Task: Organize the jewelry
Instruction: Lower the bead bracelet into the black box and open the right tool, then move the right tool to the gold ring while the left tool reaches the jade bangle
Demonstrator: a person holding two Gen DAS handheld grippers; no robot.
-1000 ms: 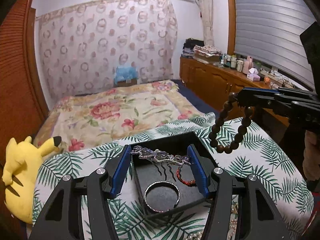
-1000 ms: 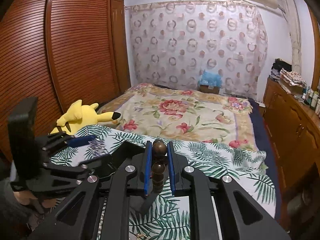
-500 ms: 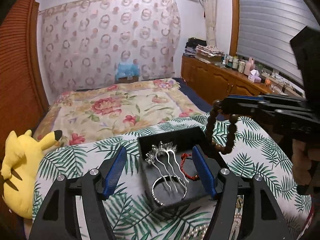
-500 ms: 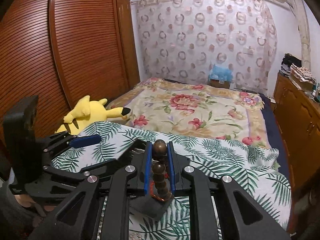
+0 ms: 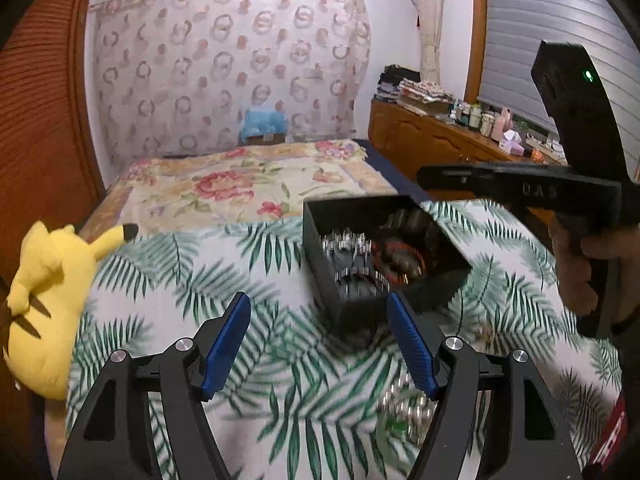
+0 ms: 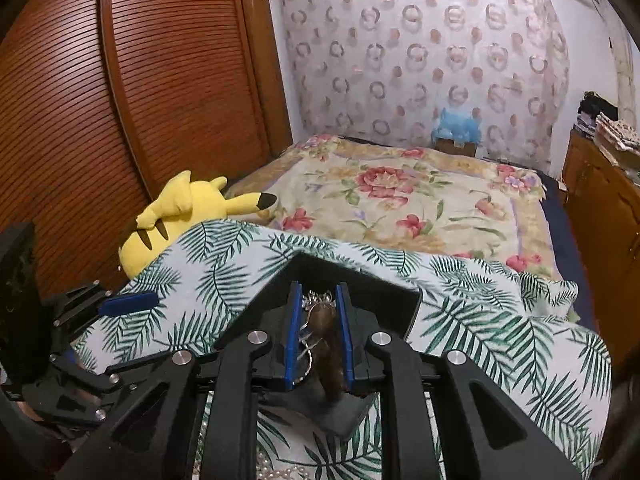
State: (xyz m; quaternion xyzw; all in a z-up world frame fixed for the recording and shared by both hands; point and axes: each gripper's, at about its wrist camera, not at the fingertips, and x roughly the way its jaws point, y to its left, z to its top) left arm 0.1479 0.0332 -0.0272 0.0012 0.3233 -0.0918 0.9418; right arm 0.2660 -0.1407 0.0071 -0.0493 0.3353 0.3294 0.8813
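- Left gripper (image 5: 320,344) is wide and its jaws are opening, nothing between them, just the leafy cloth (image 5: 256,264).
- Right gripper (image 6: 318,328) is narrow, its jaws opening a bit, with the brown beads (image 6: 326,336) between the pads, over the black box (image 6: 384,292).
- Box (image 5: 320,236) sits on the cloth with a silver comb (image 5: 344,242) and red bracelet (image 5: 400,258) inside.
- Pearls (image 5: 408,408) lie loose on the cloth by the left gripper.
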